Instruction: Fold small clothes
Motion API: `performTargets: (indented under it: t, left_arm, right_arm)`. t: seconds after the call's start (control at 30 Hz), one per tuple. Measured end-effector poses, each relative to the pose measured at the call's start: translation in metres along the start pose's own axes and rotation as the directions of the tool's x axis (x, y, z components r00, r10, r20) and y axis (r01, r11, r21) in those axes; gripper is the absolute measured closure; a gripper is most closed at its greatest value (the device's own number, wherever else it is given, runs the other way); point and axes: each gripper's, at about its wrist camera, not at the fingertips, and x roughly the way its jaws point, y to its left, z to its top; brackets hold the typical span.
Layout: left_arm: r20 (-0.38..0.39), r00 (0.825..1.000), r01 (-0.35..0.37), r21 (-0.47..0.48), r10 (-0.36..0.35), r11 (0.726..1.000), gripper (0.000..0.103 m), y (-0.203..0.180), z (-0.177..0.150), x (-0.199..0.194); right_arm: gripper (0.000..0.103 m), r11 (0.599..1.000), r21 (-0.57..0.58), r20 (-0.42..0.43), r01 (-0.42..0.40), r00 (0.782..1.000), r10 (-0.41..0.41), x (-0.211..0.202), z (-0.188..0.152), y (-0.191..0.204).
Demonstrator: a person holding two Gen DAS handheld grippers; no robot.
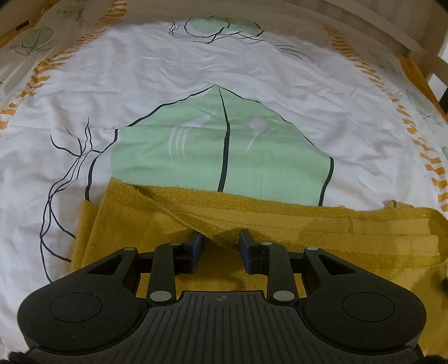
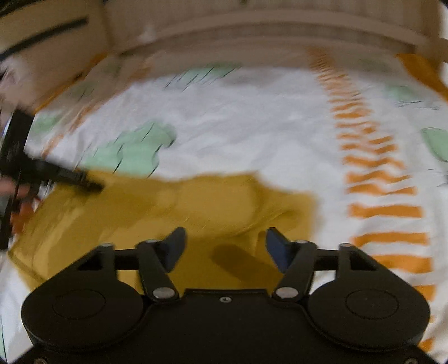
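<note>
A mustard-yellow knit garment [image 1: 212,218] lies on a bed sheet, folded into layers with a ribbed band on the right. My left gripper [image 1: 221,238] is open just above it, and a raised fold of the cloth sits between its fingers [image 1: 196,246]. In the blurred right wrist view the same garment [image 2: 196,207] lies below my right gripper [image 2: 225,243], which is open and empty above the cloth. The left gripper [image 2: 70,176] shows there at the far left, over the garment's left part.
The bed sheet [image 1: 140,84] is white with green leaf prints and orange striped borders. A wooden bed frame [image 1: 364,25] runs along the far side and right corner. The right wrist view is motion-blurred.
</note>
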Motion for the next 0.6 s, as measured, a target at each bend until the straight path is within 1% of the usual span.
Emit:
performTargets:
  t: [0.07,0.2,0.27,0.43,0.6]
  left_arm:
    - [0.005,1.000,0.016,-0.008,-0.016,1.000,0.075,0.003,-0.001,0.000]
    - [0.009,0.999,0.034,-0.015,-0.034,0.999,0.075,0.006,-0.002,0.001]
    - [0.007,0.999,0.031,-0.010,-0.031,0.999,0.075,0.006,-0.002,0.001]
    - [0.001,1.000,0.024,0.002,-0.024,1.000,0.074,0.004,0.000,0.002]
    - [-0.002,1.000,0.031,0.000,-0.031,1.000,0.074,0.006,0.001,0.002]
  right_arm:
    - [0.049,0.999,-0.036,-0.022,-0.012,1.000,0.011,0.009,-0.005,0.013]
    - [0.049,0.995,-0.091,-0.023,0.027,0.999,-0.029,0.026,-0.003,0.025]
    - [0.049,0.995,-0.090,-0.015,0.042,0.999,-0.044,0.036,0.005,0.025]
    - [0.050,0.997,-0.006,-0.020,0.077,0.997,-0.077,0.057,0.032,0.016]
    - [0.049,0.992,0.086,-0.037,0.096,0.995,-0.093,0.076,0.045,0.007]
